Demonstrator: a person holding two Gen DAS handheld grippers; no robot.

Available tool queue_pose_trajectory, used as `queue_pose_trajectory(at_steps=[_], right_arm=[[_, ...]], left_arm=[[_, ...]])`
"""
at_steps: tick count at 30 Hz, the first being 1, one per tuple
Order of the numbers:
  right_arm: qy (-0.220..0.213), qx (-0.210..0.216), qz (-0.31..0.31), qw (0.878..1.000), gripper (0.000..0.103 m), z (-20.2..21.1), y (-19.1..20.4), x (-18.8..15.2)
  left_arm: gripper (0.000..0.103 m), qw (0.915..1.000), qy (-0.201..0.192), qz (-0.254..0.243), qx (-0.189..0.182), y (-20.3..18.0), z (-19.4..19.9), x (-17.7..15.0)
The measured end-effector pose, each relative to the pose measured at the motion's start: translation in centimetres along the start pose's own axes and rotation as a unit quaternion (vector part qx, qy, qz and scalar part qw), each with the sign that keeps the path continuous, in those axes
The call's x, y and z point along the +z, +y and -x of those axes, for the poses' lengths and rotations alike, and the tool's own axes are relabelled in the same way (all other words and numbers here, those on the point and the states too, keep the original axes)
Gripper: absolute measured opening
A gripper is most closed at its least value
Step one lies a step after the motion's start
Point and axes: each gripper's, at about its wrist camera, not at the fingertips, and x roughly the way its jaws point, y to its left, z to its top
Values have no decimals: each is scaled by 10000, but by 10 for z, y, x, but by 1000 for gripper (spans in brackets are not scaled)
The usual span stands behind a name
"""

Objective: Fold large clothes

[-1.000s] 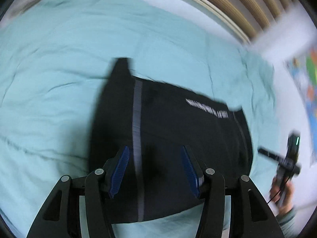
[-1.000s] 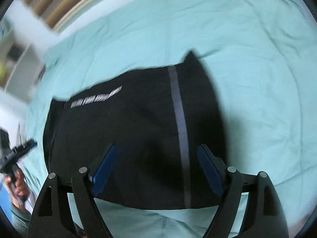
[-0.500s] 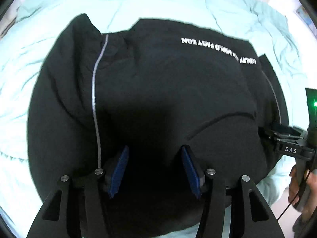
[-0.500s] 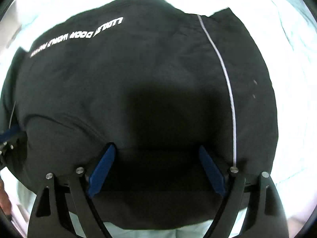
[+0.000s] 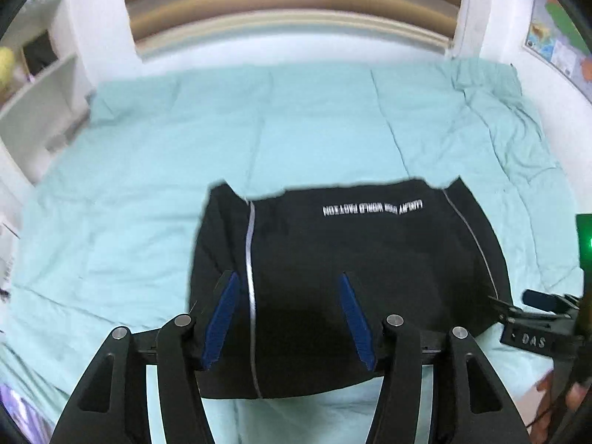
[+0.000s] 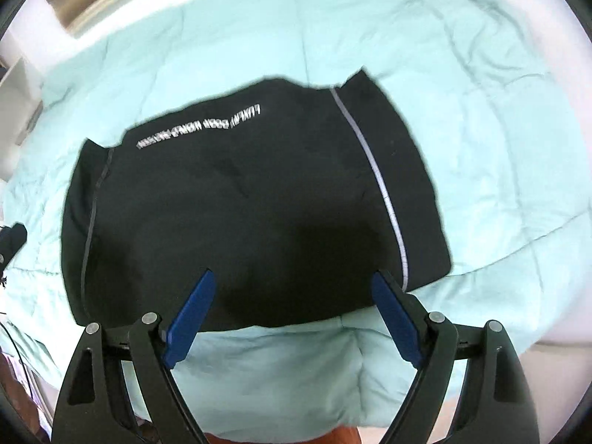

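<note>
A black garment (image 5: 351, 277) with white lettering and grey side stripes lies folded into a flat rectangle on the mint duvet (image 5: 148, 185). My left gripper (image 5: 288, 277) hovers above its near left part, open, with nothing between the blue pads. In the right wrist view the same garment (image 6: 240, 203) fills the middle. My right gripper (image 6: 293, 275) hangs over its near edge, jaws wide open and empty. The right gripper (image 5: 536, 318) also shows at the right edge of the left wrist view, held by a hand (image 5: 566, 396).
The duvet (image 6: 481, 148) covers the whole bed around the garment. A wooden slatted headboard (image 5: 288, 11) stands at the far end. White shelves (image 5: 37, 92) are at the far left, and a coloured poster (image 5: 555, 37) hangs on the right wall.
Both grippers dipped close over the garment half a second ago and have since risen and drawn back. The left view has tilted up, showing the headboard. The garment lies as before.
</note>
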Motion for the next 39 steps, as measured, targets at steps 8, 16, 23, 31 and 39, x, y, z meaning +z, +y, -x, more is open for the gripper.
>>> queue_pose_trajectory(at_steps=[8, 16, 23, 31, 39], right_arm=[[-1123, -342, 340, 9925, 91, 90, 19, 6], [-1615, -413, 448, 9850, 93, 129, 34, 2], [-1361, -395, 347, 9893, 93, 112, 36, -6], [-1366, -474, 353, 9889, 93, 107, 35, -4], [-1435, -489, 438, 9875, 93, 110, 38, -2]], left_arm=[[60, 9997, 145, 193, 107, -22, 34, 8], [60, 9990, 150, 92, 411, -32, 56, 7], [60, 9989, 159, 45, 445, -35, 60, 5], [60, 9989, 185, 48, 432, -37, 59, 3], [60, 9980, 212, 185, 557, -27, 55, 5]])
